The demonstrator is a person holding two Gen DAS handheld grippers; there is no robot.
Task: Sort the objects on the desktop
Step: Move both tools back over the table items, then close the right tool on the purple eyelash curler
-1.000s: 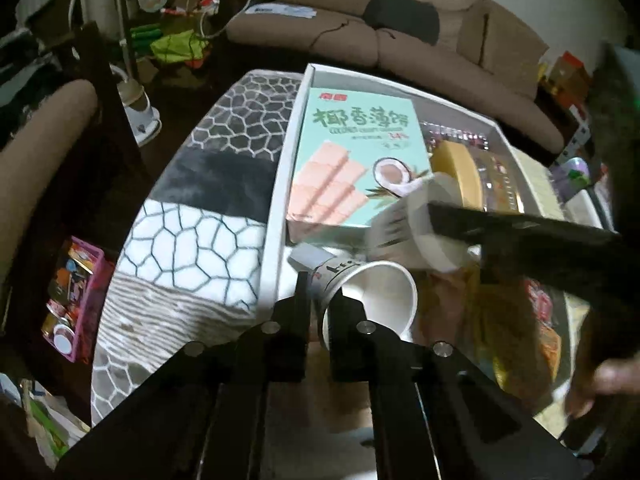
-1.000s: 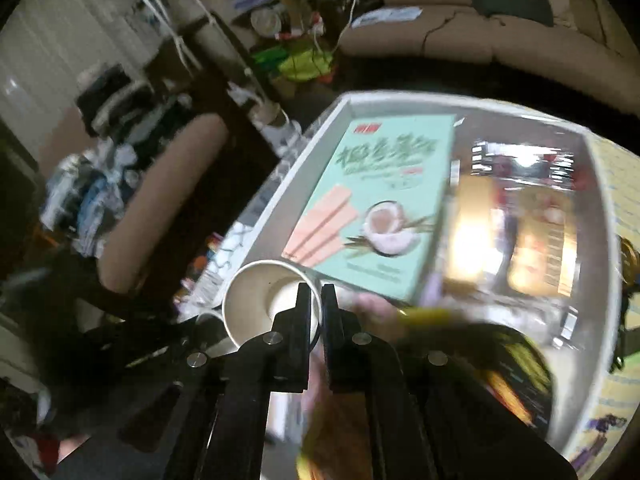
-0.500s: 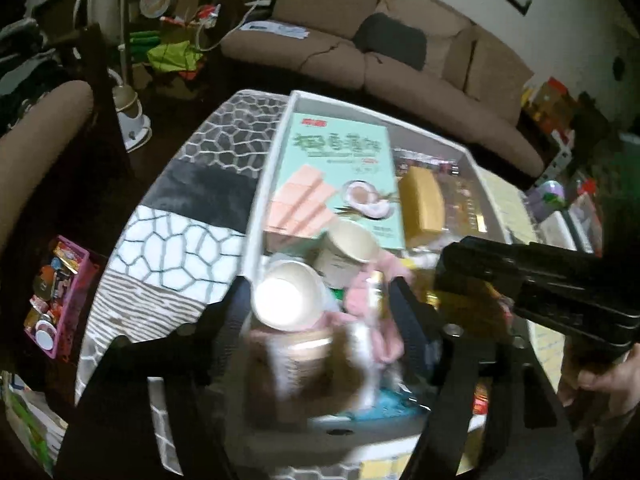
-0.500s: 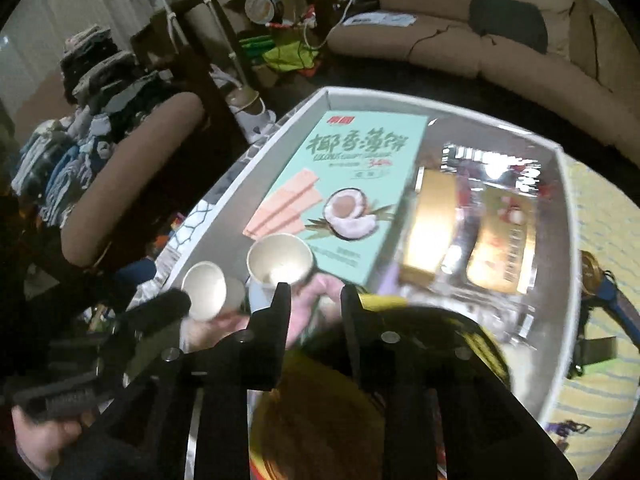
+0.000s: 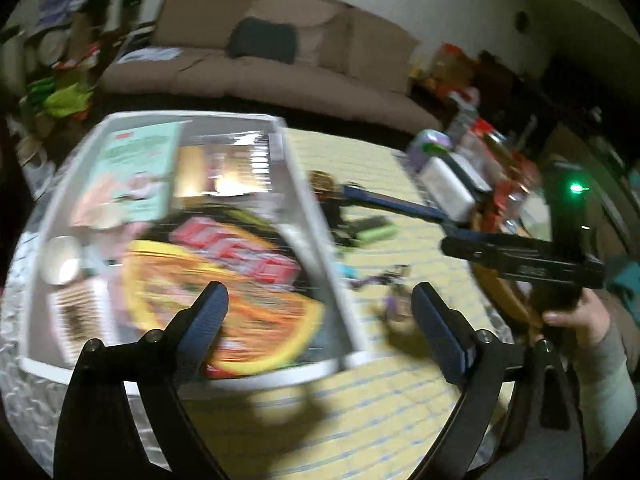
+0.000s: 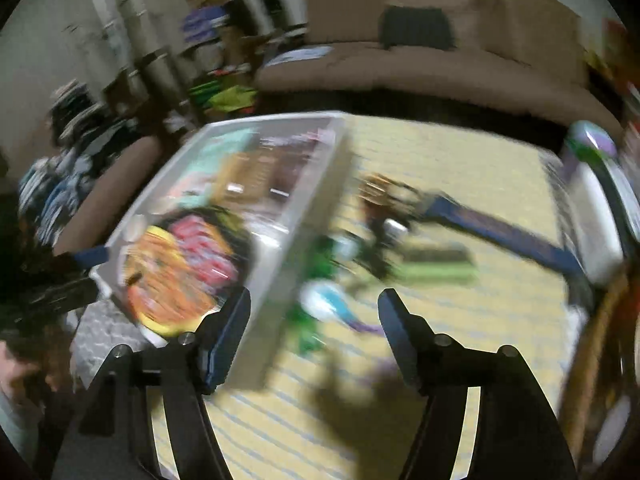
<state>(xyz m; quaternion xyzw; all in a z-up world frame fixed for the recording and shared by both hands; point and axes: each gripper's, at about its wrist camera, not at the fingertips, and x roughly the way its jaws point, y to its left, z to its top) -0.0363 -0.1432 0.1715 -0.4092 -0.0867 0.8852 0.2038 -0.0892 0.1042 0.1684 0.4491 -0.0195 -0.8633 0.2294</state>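
**A:** Left wrist view first. How full is the bin?

**B:** I read the white bin (image 5: 316,216) as well stocked: mint wafer box (image 5: 136,172) at 11 o'clock, a paper cup (image 5: 60,260) at 9, a yellow-rimmed snack bag (image 5: 224,304) dead ahead. So a good share looks sorted. My left gripper (image 5: 320,316) is empty, jaws opening wide, nothing between them.

**A:** What's left?

**B:** Small clutter on the yellow mat (image 5: 360,400), between 12 and 2 o'clock: a green stick (image 5: 376,234), a blue strap (image 5: 392,204), something purple (image 5: 380,280) just past my right finger. All blurred, so I can't name them better. Right gripper (image 5: 516,256) shows at 3 o'clock, in a hand (image 5: 576,316).

**A:** Right wrist view?

**B:** Same picture, heavy blur. Bin (image 6: 320,208) sits at 10 to 11 o'clock, snack bag (image 6: 172,280) near its close corner. My right gripper (image 6: 314,332) is empty too, jaws opening, about half wide.

**A:** And the leftovers from there?

**B:** Straight ahead at 12: a white-and-teal piece (image 6: 324,300), green bits (image 6: 328,256), green stick (image 6: 436,270) at 1, strap (image 6: 500,232) running to 2. Near, not touched.
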